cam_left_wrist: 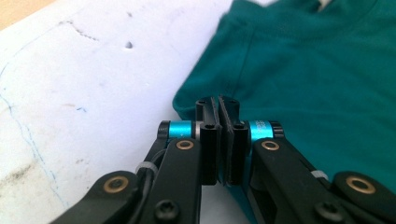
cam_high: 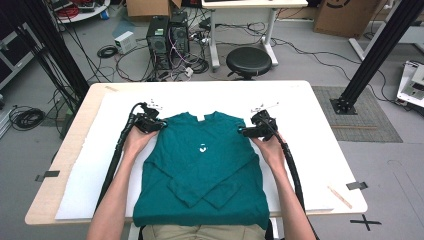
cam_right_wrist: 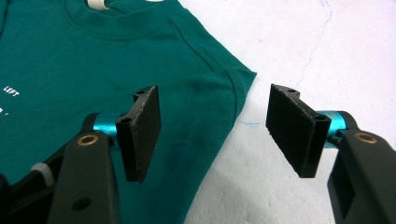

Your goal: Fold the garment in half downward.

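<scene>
- Pinching the shoulder corner of the teal long-sleeved shirt (cam_left_wrist: 299,70), the left gripper (cam_left_wrist: 219,105) has its two black pads pressed together, with the fabric edge caught at their tips in the left gripper view.
- In the high view the left gripper (cam_high: 156,125) sits at the shirt's (cam_high: 200,170) shoulder on the left of the frame, held by the person's left hand (cam_high: 136,141).
- The right gripper (cam_right_wrist: 212,123) stands with its pads well apart, one over the teal cloth and the other over the white sheet, the shirt's (cam_right_wrist: 93,74) other shoulder corner between them; neither pad presses on it.
- In the high view the right gripper (cam_high: 246,131) rests at the shoulder on the right of the frame, gripped by the right hand (cam_high: 270,147).
- The shirt lies flat, collar away from the person, both sleeves folded across the front, its hem overhanging the near table edge.
- A small white mark (cam_high: 202,148) shows on the chest, and white lettering (cam_right_wrist: 11,91) is visible in the right gripper view.
- Beneath the shirt is a white sheet (cam_high: 320,150) covering a light wooden table (cam_high: 50,185).
- Beyond the table stand a black round stool (cam_high: 248,61) and two computer towers (cam_high: 167,40) on a grey floor strewn with cables.
</scene>
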Tool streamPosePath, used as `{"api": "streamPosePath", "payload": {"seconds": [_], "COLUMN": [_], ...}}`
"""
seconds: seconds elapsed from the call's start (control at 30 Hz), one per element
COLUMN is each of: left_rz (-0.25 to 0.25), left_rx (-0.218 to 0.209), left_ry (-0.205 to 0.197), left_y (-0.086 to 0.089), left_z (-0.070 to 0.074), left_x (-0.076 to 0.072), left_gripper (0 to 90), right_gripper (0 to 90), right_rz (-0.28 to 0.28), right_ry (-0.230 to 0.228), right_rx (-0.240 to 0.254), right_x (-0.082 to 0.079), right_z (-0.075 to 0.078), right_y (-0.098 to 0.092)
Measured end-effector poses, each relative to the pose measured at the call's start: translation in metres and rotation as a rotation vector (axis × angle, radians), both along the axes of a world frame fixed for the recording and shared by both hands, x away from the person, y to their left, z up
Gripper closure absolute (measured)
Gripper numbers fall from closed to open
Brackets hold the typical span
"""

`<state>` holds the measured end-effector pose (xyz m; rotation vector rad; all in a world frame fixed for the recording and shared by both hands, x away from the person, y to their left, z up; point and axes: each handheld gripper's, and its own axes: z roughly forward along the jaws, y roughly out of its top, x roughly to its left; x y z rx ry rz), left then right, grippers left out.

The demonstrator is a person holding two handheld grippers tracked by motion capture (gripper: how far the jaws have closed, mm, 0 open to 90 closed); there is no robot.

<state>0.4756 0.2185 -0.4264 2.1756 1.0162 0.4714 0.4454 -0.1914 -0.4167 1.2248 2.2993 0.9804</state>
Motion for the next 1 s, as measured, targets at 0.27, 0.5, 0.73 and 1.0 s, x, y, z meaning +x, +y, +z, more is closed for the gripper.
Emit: {"api": "streamPosePath", "payload": {"seconds": [0.27,0.5,0.73,1.0], "left_rz": [0.080,0.163,0.059,0.126], "left_rx": [-0.025,-0.067,0.041,-0.126], "left_ry": [-0.003,0.010,-0.024,0.015], "left_y": [0.019,0.034,0.003,0.025], "left_z": [0.003,-0.001,-0.004,-0.006], "left_x": [0.004,0.008,0.004,0.012], "left_gripper": [87.4,79.0,68.9,87.3], "right_gripper": [36.4,36.5,36.6,37.7], "right_rz": [-0.010,-0.023,-0.021,-0.022], "right_ry": [0.000,0.010,0.016,0.004], "right_rx": [-0.013,-0.022,-0.020,-0.012], "right_x": [0.002,0.004,0.004,0.003], "right_z": [-0.001,-0.004,-0.006,-0.001], "right_y": [-0.002,-0.004,-0.002,-0.004]}}
